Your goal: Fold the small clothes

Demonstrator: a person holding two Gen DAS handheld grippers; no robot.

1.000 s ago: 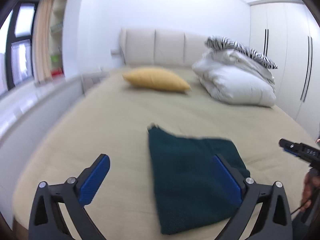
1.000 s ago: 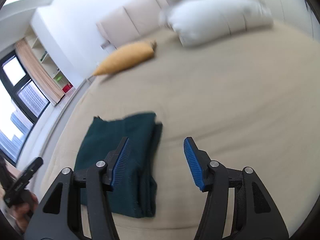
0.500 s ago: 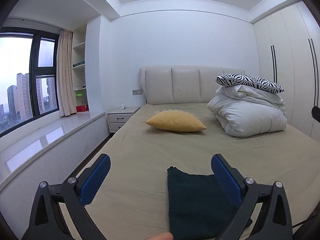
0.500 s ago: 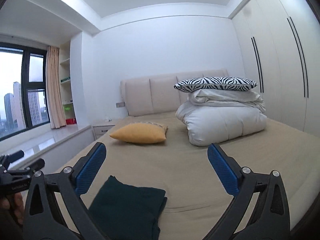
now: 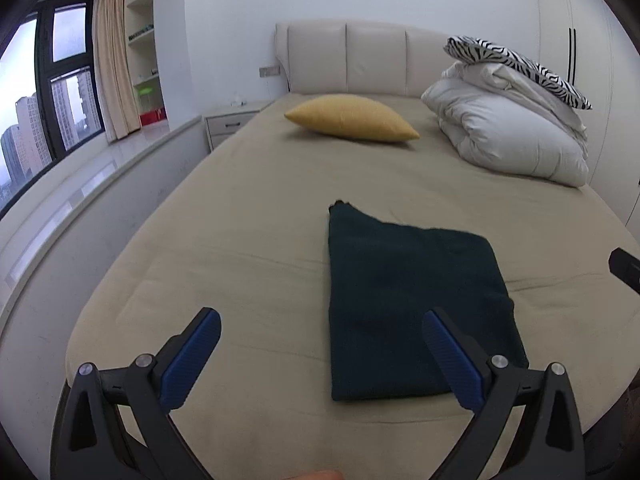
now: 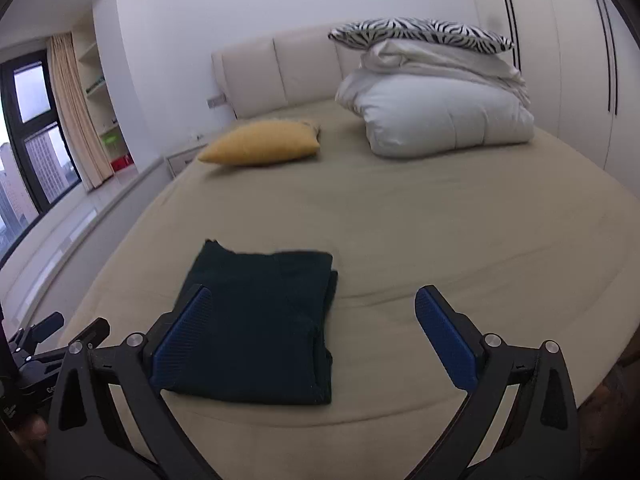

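Observation:
A dark green garment (image 5: 412,304) lies folded into a neat rectangle on the beige bed (image 5: 240,240), near the foot end. My left gripper (image 5: 320,356) hangs open above the bed's near edge, its right pad in front of the garment's near right corner, nothing between its fingers. In the right wrist view the same garment (image 6: 264,320) lies flat with its stacked edges showing on its right side. My right gripper (image 6: 308,332) stands wide open over it and holds nothing. The left gripper (image 6: 36,344) shows at that view's lower left edge.
A yellow cushion (image 5: 352,118) lies near the padded headboard (image 5: 360,60). A folded white duvet (image 5: 516,128) with a zebra-print pillow (image 5: 520,64) on top is at the back right. A window ledge (image 5: 60,200) runs along the left, wardrobe doors (image 6: 580,60) on the right.
Both grippers first lifted back to see the room level, then tipped down toward the bed again. The right gripper's jaws went from half open to wide. The garment has not moved.

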